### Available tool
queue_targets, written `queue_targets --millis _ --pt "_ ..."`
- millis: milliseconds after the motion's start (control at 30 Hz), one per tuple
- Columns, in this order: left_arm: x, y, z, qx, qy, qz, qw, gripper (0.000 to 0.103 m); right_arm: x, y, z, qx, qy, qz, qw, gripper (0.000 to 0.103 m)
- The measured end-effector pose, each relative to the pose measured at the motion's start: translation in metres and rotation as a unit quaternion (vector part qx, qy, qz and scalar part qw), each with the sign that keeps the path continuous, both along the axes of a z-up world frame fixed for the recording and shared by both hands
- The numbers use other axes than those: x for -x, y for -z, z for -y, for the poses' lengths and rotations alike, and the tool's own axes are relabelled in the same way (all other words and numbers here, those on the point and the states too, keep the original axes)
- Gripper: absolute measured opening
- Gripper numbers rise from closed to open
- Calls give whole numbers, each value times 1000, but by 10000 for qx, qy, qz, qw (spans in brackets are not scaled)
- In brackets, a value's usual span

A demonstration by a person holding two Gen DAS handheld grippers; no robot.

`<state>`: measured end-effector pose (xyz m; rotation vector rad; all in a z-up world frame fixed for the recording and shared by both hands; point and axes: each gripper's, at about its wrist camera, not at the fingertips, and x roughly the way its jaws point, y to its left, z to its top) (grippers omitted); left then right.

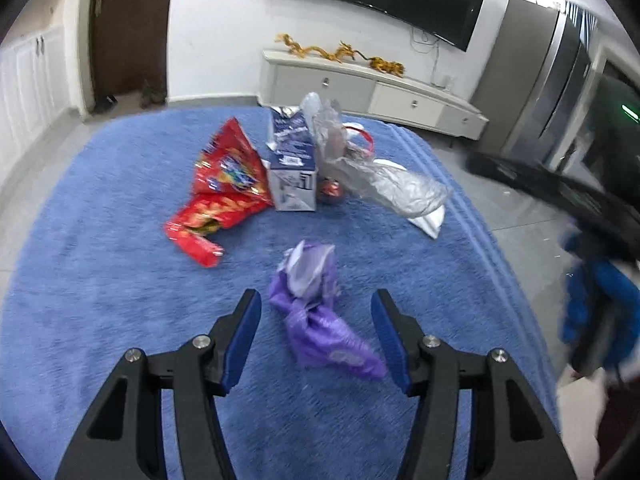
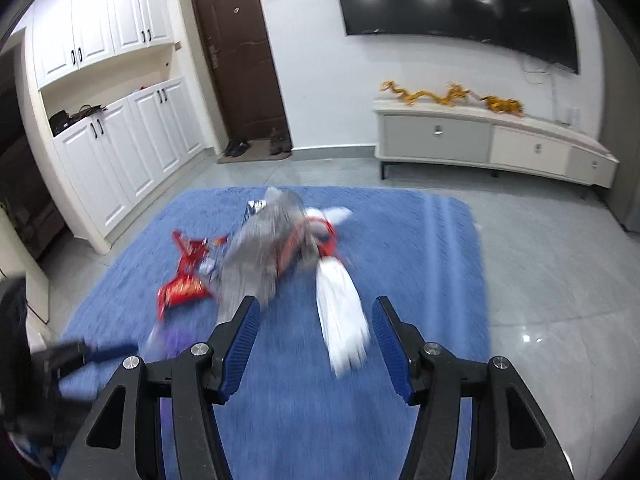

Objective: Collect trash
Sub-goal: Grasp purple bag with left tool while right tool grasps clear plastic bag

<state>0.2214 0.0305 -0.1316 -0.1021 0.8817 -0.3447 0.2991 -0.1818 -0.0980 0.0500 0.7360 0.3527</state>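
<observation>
Trash lies scattered on a blue rug [image 1: 100, 300] on the floor, no bin in view.

Left hand-held gripper [image 1: 316, 334]: released, jaws apart with nothing pressed. A crumpled purple wrapper [image 1: 320, 320] lies on the rug at lower centre of the left wrist view, showing between the two pads but not touched by them.

Right hand-held gripper [image 2: 314, 336]: also released and empty. A white plastic bag [image 2: 340, 320] sits between its pads in the picture, blurred, apparently clear of them.

Centre of the left view, further back: red snack bag [image 1: 224, 184], an upright blue-and-white carton [image 1: 292, 164] touching it, and a clear-grey plastic bag [image 1: 372, 168] draped to the carton's right. A small red item sits at the carton's base; cannot tell what.

Handling, as judged:
- Purple wrapper: light, soft, crinkly film. Pinch the bunched, twisted middle; flat ends would likely slip.
- White and grey bags: near weightless and floppy; take a gathered fold.
- Snack bag: slick foil; grip the crumpled seam.
- Carton: stiff but probably empty and easily tipped; close across its narrow faces.
</observation>
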Motion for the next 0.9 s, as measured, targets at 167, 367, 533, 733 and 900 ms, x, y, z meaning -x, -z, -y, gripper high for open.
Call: queue_targets --millis 167,367,533,733,900 --pt "-22 10 0 123 137 -140 9997 55 -70 21 -17 53 -332 -463 9984 52" --pt "-37 19 -3 240 208 -287 9991 50 -120 50 -29 157 -553 -1031 9930 51" --pt "-40 27 -3 262 199 -360 9988 46 -130 62 -39 263 -805 -1244 9886 30" --pt "-34 26 -2 237 194 -273 9992 41 -110 49 -42 415 -839 -852 9920 10" --pt "-24 19 -1 205 145 -161 9996 38 -89 26 -39 360 -795 -450 9952 9"
